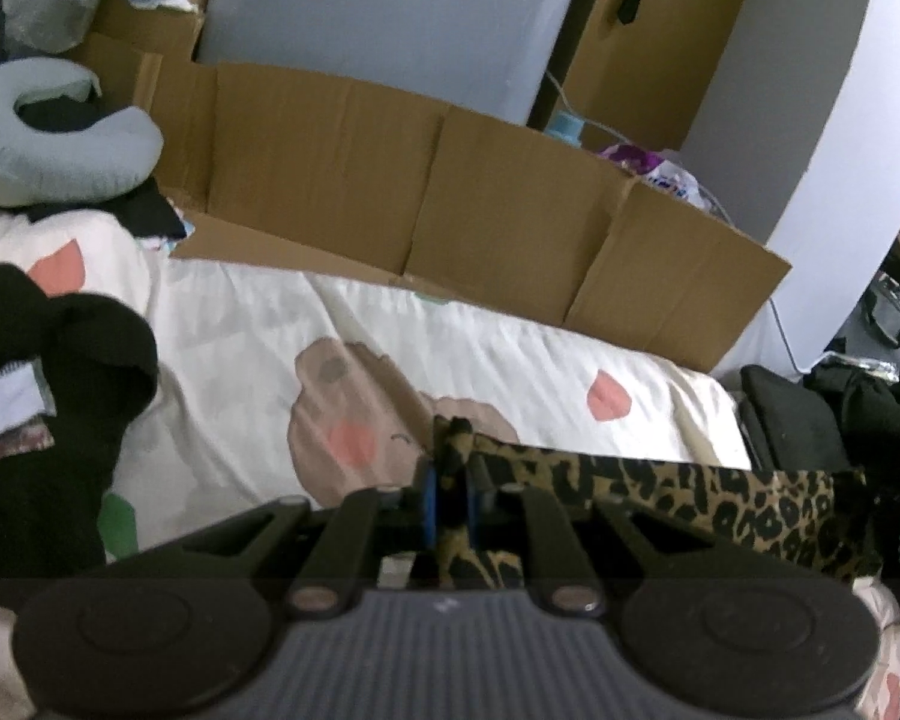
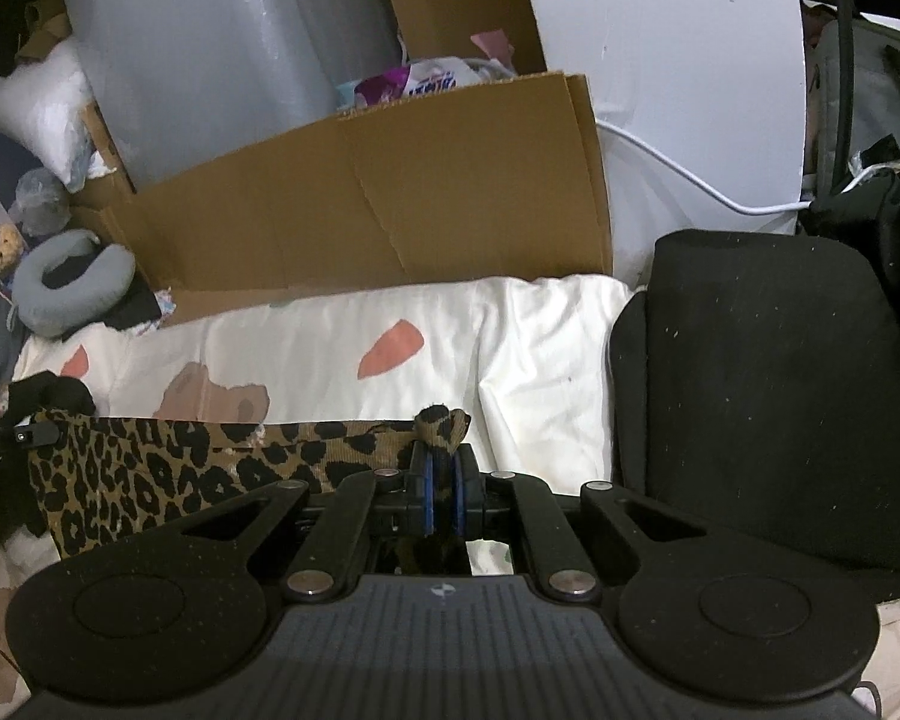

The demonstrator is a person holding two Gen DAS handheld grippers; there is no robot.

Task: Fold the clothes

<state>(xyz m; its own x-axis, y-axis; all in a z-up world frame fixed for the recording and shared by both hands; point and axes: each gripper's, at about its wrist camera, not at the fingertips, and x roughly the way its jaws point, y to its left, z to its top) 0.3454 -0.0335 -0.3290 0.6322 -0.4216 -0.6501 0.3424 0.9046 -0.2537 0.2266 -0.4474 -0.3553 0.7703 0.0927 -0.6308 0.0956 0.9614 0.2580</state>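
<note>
While both tongs, left [image 1: 450,489] and right [image 2: 442,489], are clamped on corners of the leopard-print garment [image 1: 720,510] stretched between them above the bed [image 1: 240,348], thin bunched grips could slip, dropping an edge.

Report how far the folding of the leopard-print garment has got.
Done: nothing folded shows in either view. In hand: the left tongs and right tongs are each shut on a corner of the leopard-print garment, stretched between them above the bedspread. Left: folding it, then the black clothes heaped at the bedspread's left.
</note>
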